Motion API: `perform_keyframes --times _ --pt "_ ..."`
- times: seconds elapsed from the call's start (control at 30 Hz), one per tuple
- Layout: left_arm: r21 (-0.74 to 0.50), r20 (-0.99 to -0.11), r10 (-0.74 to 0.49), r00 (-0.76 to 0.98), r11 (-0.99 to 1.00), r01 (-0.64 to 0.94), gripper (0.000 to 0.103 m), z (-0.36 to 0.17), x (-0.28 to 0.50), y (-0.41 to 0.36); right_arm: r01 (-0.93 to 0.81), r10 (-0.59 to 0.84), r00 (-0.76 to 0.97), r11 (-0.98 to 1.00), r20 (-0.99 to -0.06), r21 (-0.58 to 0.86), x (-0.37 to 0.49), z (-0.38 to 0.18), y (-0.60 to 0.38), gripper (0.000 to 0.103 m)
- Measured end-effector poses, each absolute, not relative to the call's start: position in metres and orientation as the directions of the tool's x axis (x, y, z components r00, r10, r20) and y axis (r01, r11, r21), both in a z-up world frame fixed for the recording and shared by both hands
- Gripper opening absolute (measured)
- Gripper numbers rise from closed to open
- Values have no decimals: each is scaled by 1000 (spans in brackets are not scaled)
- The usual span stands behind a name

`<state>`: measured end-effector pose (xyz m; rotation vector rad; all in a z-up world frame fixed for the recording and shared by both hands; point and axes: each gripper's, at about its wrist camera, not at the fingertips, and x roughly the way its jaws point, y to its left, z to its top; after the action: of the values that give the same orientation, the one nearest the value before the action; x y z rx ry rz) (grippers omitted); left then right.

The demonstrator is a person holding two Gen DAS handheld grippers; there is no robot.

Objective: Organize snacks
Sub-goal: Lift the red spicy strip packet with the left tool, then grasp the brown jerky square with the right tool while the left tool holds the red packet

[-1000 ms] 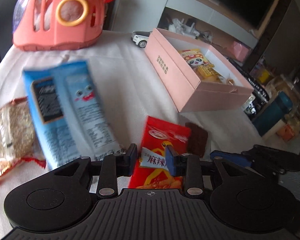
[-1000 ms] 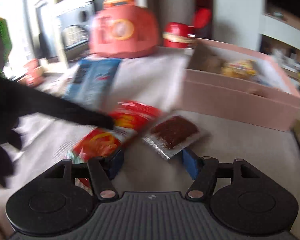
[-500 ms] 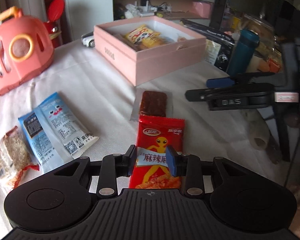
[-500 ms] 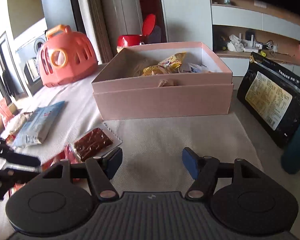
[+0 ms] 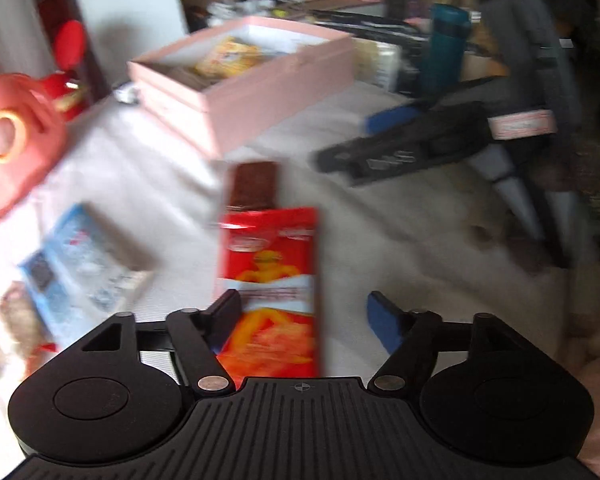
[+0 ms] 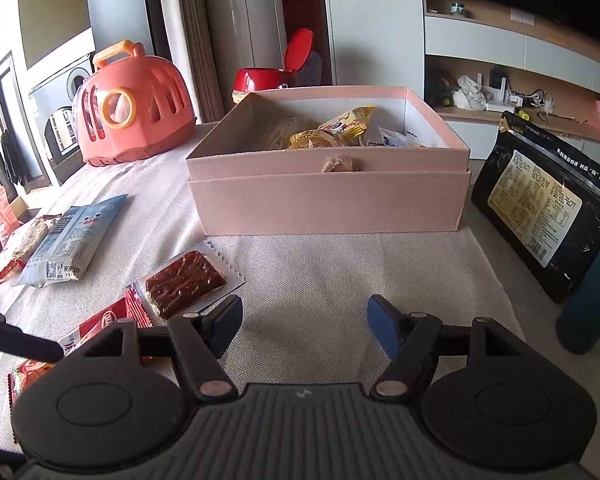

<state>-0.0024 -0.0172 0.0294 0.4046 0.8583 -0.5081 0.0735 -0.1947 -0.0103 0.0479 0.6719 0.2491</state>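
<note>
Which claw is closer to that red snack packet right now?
Left. The left claw is open around the red snack packet; the right claw hovers beside it, over bare cloth.

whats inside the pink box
In the pink box: yellow snack packets, a white-blue packet and a brownish snack at the near rim. Its wall hides anything lower.

Red snack packet (image 5: 270, 280), blurred, seemingly flat on cloth, short of pink box (image 5: 244, 80).
</note>
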Motion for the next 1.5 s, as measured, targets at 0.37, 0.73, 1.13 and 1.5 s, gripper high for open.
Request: perform_keyframes --times 0.37,0.73,1.13,1.5 --pt "52 -757 -153 635 955 292 72 23 25 41 -316 289 684 945 -670 86 74 -9 -178 99" --pt "14 -742 -131 657 977 211 73 21 23 43 -339 367 651 924 -664 178 112 8 -136 78" --pt "-10 -749 -129 650 983 184 72 20 23 43 -361 238 667 932 -706 -27 84 2 -161 77" --pt "-95 -757 -186 626 980 176 64 25 14 54 -294 339 690 939 -639 180 95 25 -155 50"
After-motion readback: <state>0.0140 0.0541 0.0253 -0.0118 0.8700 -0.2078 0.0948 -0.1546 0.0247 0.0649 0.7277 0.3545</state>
